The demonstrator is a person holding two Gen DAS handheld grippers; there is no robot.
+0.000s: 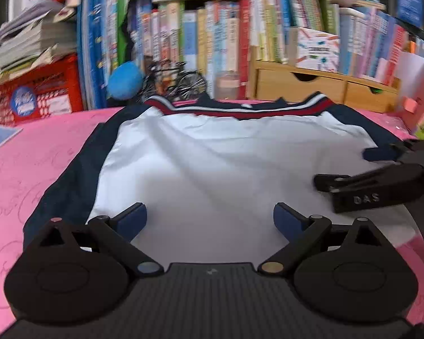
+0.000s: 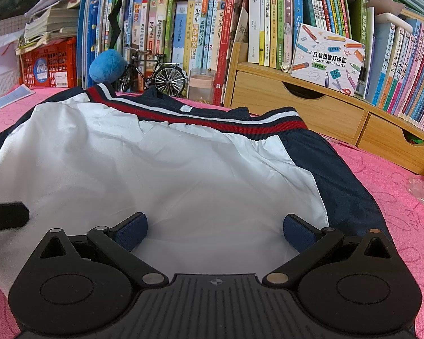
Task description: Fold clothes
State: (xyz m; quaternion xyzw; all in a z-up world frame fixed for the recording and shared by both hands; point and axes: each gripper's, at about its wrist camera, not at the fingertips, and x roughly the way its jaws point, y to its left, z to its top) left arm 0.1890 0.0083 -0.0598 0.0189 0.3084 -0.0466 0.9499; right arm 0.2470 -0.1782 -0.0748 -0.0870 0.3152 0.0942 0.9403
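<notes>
A white jacket [image 1: 206,155] with navy side panels and a red, white and navy striped band along its far edge lies spread flat on the pink table cover [image 1: 28,169]. My left gripper [image 1: 210,220] is open, low over the near white part, with nothing between its blue pads. My right gripper [image 1: 353,169] comes in from the right, also open over the white cloth near the navy edge. In the right wrist view the jacket [image 2: 169,169] fills the middle. There the right gripper [image 2: 215,228] stands open above it, and the left gripper's fingers [image 2: 5,216] show at the left edge.
Packed bookshelves [image 2: 200,28] line the back. Just behind the jacket stand a wooden drawer unit [image 2: 296,107], a model bicycle [image 2: 158,73], a clear jar [image 2: 202,84], a blue plush ball [image 2: 107,66] and a red crate [image 2: 48,65]. A crinkled plastic wrapper [image 2: 422,192] lies on the right.
</notes>
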